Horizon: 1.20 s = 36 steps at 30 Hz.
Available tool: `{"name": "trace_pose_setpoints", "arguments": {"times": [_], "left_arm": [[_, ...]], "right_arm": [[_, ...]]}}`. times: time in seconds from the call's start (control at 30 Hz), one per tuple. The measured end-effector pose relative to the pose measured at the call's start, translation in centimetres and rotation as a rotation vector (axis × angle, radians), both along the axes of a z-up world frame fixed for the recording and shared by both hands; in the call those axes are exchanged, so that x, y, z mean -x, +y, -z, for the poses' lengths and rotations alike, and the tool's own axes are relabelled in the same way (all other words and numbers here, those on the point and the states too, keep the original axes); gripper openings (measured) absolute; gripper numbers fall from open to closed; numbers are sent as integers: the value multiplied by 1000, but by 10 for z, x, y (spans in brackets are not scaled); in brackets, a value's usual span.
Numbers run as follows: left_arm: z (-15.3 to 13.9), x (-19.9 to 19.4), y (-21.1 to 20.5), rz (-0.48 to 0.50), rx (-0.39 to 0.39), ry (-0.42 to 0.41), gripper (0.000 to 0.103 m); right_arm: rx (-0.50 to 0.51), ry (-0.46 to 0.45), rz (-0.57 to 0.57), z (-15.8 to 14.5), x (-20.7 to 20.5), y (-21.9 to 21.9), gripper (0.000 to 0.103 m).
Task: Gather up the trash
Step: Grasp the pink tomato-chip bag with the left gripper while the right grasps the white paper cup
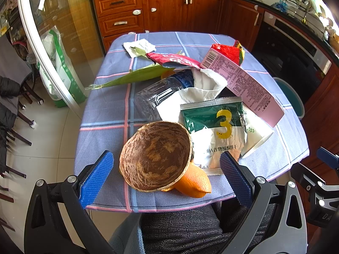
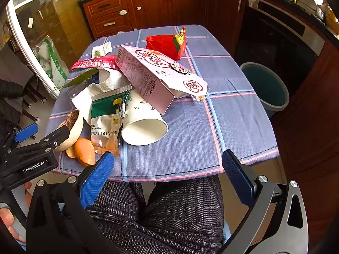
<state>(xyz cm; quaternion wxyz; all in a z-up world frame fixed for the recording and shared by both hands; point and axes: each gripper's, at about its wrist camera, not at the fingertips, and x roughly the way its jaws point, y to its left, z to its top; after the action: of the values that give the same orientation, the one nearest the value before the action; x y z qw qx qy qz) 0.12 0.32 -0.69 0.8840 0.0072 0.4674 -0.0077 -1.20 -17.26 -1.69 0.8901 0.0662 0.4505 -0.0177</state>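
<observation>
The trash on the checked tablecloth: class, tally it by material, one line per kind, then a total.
Foil or plastic wrappers: 3 (green biscuit packet, red-pink snack bag, red wrapper)
Cardboard and paper: 4 (pink carton, paper cup, tissue, small paper)
Plastic bottle: 1
Plant scraps: 3 (coconut shell, orange peel, green leaf)
Total: 11

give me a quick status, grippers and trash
Left gripper open, empty. Right gripper open, empty. Trash pile untouched on table; bin beside it. Nothing blocking.

Both wrist views look forward over table [image 1: 106,114] near edge; left sits closer; both share trash pile.
</observation>
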Motion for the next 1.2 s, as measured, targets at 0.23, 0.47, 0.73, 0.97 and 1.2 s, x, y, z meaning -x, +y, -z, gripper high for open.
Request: {"name": "trace_pose_setpoints", "arguments": {"times": [0.23, 0.47, 0.73, 0.97, 1.2], "left_arm": [[1, 0, 0, 1, -2, -1, 100], [0, -6, 12, -7, -1, -12, 100], [4, -24, 29, 15, -60, -9, 100], [11, -48, 26, 73, -40, 30, 100], [13, -73, 5, 156, -43, 66, 100]], "right_arm": [[-16, 7, -14, 2, -2, 0, 98], [-6, -40, -50, 10, -13, -11, 98], [-9, -4, -97, 38, -48, -10, 68], [-55, 4, -144, 56, -78, -4, 46], [-139, 24, -181, 67, -81, -5, 5]]}}
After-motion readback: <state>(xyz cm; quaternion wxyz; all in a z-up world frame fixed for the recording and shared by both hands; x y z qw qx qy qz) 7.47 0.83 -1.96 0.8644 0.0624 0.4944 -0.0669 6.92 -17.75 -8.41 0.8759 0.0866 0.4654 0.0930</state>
